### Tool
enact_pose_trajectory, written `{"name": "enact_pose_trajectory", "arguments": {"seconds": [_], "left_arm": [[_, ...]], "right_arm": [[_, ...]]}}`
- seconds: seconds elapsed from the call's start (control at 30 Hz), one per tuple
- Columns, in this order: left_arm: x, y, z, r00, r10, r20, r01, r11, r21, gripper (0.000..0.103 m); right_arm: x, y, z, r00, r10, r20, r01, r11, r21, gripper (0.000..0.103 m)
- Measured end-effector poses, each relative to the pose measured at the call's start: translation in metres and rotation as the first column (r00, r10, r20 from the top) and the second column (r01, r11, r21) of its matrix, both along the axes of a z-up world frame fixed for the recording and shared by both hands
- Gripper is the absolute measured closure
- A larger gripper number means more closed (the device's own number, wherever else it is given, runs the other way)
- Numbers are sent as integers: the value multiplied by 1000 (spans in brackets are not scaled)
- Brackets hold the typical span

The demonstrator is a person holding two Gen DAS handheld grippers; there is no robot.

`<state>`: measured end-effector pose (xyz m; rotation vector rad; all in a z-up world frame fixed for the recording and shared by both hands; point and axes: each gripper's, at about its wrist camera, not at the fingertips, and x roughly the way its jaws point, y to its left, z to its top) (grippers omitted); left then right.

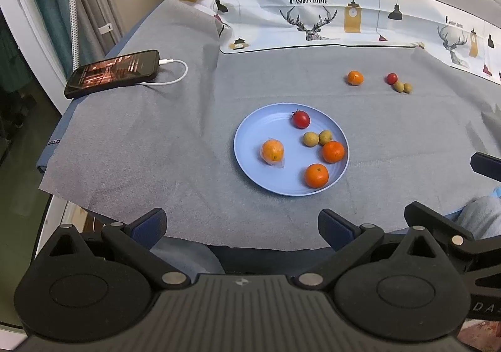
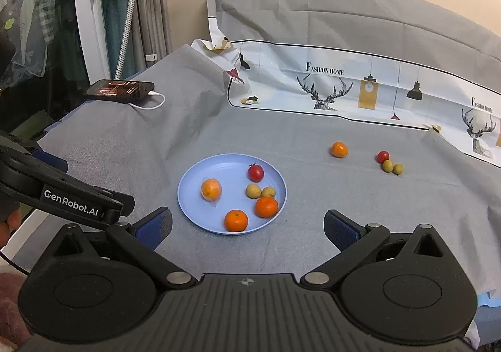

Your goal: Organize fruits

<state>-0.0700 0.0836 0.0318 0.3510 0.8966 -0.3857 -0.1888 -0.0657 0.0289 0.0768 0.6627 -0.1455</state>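
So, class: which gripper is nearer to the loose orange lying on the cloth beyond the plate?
Right, as far as I can judge. The loose orange lies ahead-right of both open grippers; the right gripper sits on that side, the left gripper farther left.

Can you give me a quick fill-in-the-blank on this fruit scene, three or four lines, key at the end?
1. The blue plate holds ___ pieces of fruit.
2. The phone lies plugged into a ___ cable.
3. Out on the grey cloth, the loose red tomato sits beside two small ___ fruits.
4. Both the left hand-held gripper and the right hand-held gripper are ___ and hold nothing.

Missing words: six; white; green; open
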Motion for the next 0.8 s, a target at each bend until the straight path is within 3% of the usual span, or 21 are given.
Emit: {"name": "enact_pose_trajectory", "arguments": {"seconds": [0.8], "left_arm": [[20, -17, -9, 1000, 3, -31, -2, 1000, 31, 0]], "right_arm": [[16, -13, -16, 998, -15, -55, 17, 999, 40, 1]]}}
